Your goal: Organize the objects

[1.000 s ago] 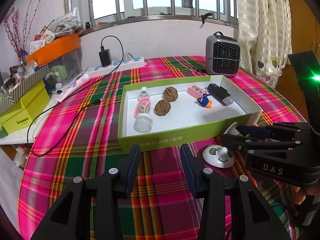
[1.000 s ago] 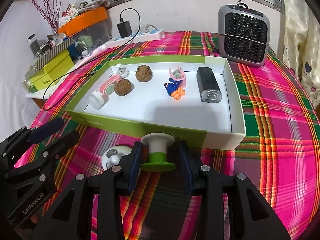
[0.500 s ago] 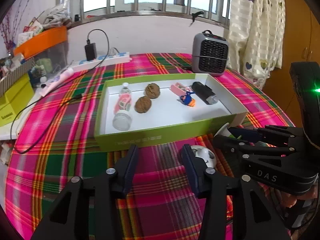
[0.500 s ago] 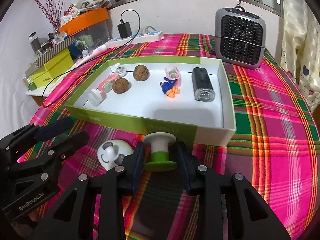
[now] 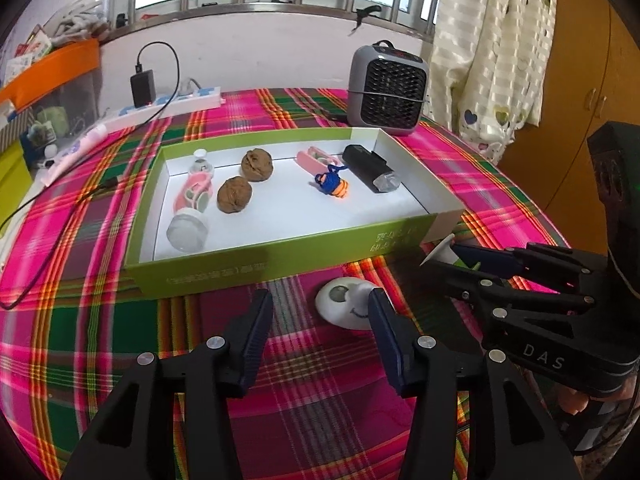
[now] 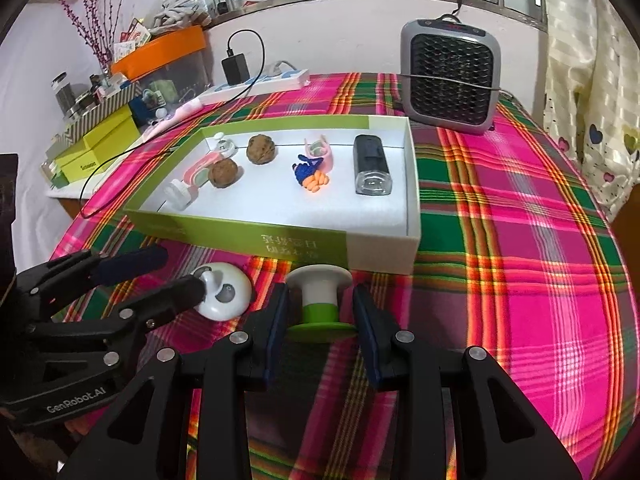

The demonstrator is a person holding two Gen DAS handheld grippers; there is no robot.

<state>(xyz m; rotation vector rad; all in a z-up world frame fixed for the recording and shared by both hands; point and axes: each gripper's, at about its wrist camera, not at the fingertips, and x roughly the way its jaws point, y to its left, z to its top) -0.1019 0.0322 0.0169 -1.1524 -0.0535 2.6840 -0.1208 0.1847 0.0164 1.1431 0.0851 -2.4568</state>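
A green-walled white tray (image 5: 280, 256) (image 6: 376, 252) on the plaid table holds two walnuts (image 5: 235, 205), a pink bottle (image 5: 192, 204), a pink clip, a blue-orange toy (image 5: 332, 185) and a black cylinder (image 5: 370, 174). In front of it stand a white round hook (image 5: 348, 307) (image 6: 224, 296) and a white-and-green spool (image 6: 320, 298) (image 5: 444, 250). My left gripper (image 5: 320, 320) (image 6: 176, 276) is open, its right finger touching the hook's side. My right gripper (image 6: 318, 312) (image 5: 452, 256) is open around the spool, which stands on the table.
A grey fan heater (image 6: 450, 76) stands behind the tray. A power strip with charger (image 5: 160, 100) and cable lie at the back left. Yellow boxes (image 6: 96, 152) and an orange-lidded bin (image 6: 160, 52) crowd the left side. A curtain (image 5: 496, 52) hangs at the right.
My left gripper has swung right toward the white hook, which now sits by its right finger. My right gripper stays around the spool with its jaws slightly wider.
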